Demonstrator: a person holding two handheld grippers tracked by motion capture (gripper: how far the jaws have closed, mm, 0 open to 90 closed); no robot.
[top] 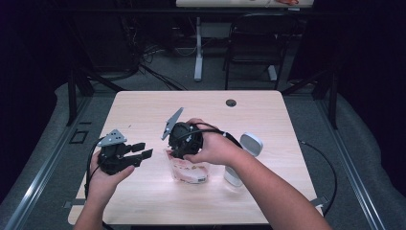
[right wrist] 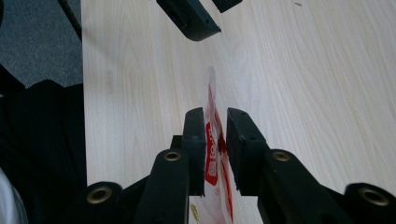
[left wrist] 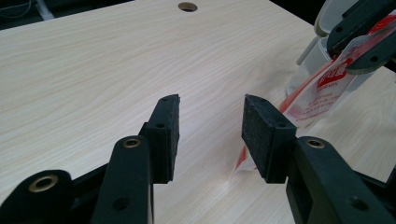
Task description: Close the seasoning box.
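Right gripper view: we see the right tool (right wrist: 215,140) straddling the upright edge of the plastic bag (right wrist: 215,154), jaws narrow but not yet clamped. The left tool (top: 136,154), jaws apart, waits at nine o'clock on the tabletop (top: 143,110).

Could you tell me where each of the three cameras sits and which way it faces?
High view: above the person's side, looking forward and down on the table; both forearms and hands hold the left hand-held gripper and right hand-held gripper.
Left gripper view: rides the left hand-held gripper, looking across the tabletop; its own open jaws show.
Right gripper view: rides the right hand-held gripper, looking down; its jaws straddle the bag.
Shared: all three see the red-and-white plastic bag.
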